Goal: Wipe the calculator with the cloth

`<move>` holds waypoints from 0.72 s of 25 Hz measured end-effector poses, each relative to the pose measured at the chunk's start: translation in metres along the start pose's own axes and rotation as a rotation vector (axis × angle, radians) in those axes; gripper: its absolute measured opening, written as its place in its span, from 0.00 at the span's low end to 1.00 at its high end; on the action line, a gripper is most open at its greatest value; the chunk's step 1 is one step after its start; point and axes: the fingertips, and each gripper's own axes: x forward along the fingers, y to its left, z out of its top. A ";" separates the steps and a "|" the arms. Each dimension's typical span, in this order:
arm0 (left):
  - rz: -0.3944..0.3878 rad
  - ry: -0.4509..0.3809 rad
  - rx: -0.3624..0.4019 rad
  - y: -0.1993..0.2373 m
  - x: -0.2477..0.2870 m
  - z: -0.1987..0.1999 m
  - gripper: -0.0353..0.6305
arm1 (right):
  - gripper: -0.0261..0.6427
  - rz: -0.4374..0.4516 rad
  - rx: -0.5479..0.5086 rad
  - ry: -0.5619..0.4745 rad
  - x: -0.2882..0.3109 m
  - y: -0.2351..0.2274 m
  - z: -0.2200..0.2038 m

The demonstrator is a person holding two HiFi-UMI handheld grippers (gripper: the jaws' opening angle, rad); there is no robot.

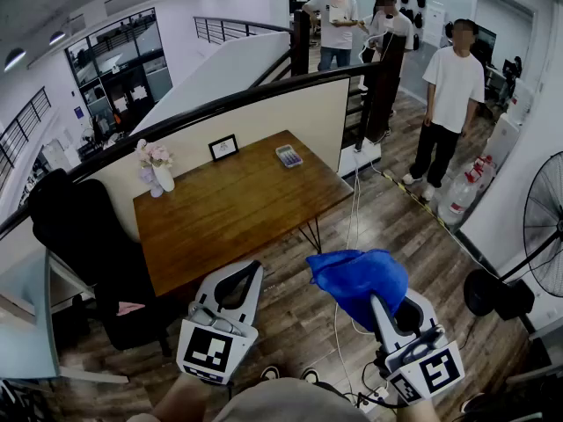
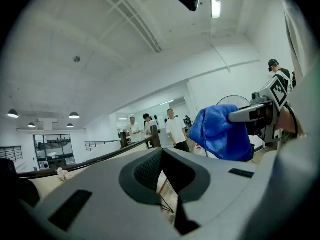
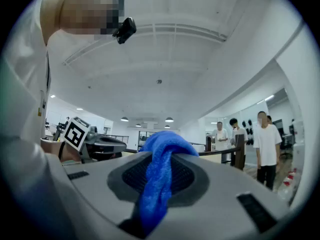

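The calculator (image 1: 288,156) lies flat near the far right corner of the wooden table (image 1: 220,218), well ahead of both grippers. My right gripper (image 1: 374,299) is held over the floor in front of the table, shut on a bunched blue cloth (image 1: 352,275). In the right gripper view the cloth (image 3: 159,184) runs out between the jaws and hangs over them. My left gripper (image 1: 253,269) hovers just off the table's near edge, shut with nothing in it. The left gripper view shows the cloth (image 2: 222,134) off to its right.
A small picture frame (image 1: 223,147) and a vase of flowers (image 1: 157,170) stand along the table's back edge. A black chair (image 1: 84,236) sits at the left. Several people (image 1: 453,95) stand beyond the railing. A fan (image 1: 545,227) is at the right, and cables run across the floor.
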 end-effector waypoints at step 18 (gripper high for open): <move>0.027 0.034 0.011 -0.060 0.019 -0.002 0.06 | 0.15 0.027 0.071 -0.002 -0.039 -0.053 -0.022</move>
